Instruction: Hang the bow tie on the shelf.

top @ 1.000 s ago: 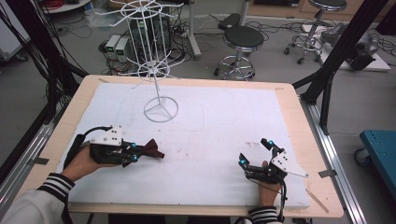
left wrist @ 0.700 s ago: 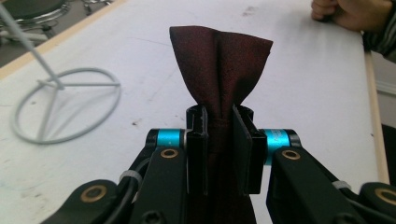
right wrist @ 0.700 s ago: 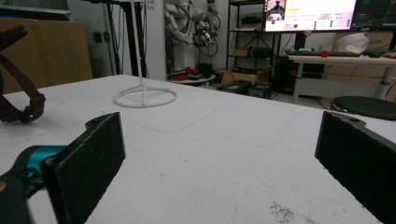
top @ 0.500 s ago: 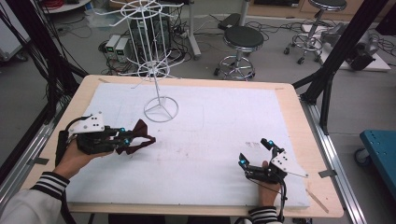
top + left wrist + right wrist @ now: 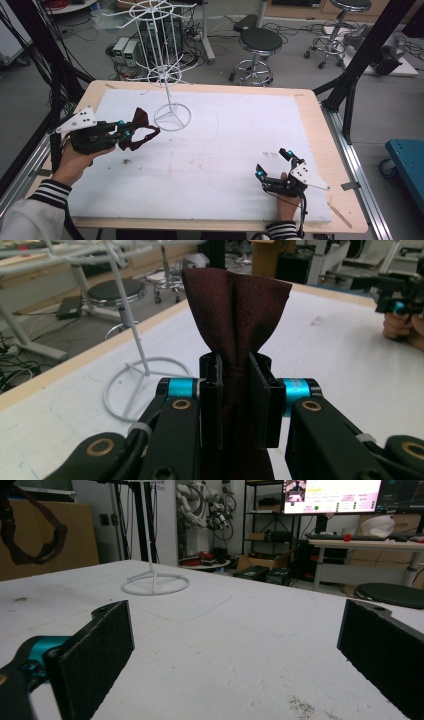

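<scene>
A dark red bow tie (image 5: 137,131) hangs in the air over the left part of the white table cover, pinched at its knot by my left gripper (image 5: 125,134). In the left gripper view the two black jaws press on the knot, and one wing of the bow tie (image 5: 235,315) fans out above them. Its strap loop (image 5: 35,535) dangles at the top left of the right gripper view. A white wire display stand (image 5: 167,75) rises just right of the tie, its ring base (image 5: 145,385) on the cover. My right gripper (image 5: 275,162) rests at the front right, open and empty, pads (image 5: 95,655) wide apart.
The white cover (image 5: 225,145) lies on a wooden table (image 5: 320,130) with a metal rail along the right side. Black stools (image 5: 257,50) and cables stand on the floor behind. A small dark speck (image 5: 126,161) marks the cover near the left hand.
My left gripper has lifted the bow tie off the cover and carried it up and back, closer to the wire stand. The right gripper has stayed put.
</scene>
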Available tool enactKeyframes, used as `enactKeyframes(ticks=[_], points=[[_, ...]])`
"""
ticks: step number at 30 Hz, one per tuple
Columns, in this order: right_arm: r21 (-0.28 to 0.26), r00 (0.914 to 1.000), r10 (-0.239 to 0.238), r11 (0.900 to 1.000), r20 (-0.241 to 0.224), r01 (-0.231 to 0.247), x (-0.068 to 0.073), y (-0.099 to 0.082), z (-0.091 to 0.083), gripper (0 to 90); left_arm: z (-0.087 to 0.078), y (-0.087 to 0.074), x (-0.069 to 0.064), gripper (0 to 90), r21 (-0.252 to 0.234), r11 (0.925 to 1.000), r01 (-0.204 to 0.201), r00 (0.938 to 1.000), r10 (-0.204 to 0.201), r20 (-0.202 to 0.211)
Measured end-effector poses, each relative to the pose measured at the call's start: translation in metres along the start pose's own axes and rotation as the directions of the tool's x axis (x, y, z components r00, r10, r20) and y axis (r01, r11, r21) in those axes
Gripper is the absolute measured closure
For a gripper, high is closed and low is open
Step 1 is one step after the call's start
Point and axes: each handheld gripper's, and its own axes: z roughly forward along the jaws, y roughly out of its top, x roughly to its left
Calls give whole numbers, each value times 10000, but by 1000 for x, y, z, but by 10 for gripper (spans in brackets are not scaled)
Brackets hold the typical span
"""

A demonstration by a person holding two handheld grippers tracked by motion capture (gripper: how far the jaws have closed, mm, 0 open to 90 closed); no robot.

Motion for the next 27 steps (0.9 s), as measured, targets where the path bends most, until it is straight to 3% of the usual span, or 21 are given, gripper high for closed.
enactKeyframes(ticks=[9, 17, 27], points=[[-2, 10000, 4, 10000, -1, -4, 0, 0, 0, 9, -2, 12, 6, 765, -418, 9991, 122, 9987, -142, -486], [-4, 10000, 5, 10000, 0, -5, 0, 0, 0, 9, -4, 22, 11, 765, -643, 9977, 229, 9928, -303, -1157], [-5, 10000, 3, 10000, -2, -3, 0, 0, 0, 9, -5, 39, 22, 765, -914, 9954, 270, 9917, -382, -1226]])
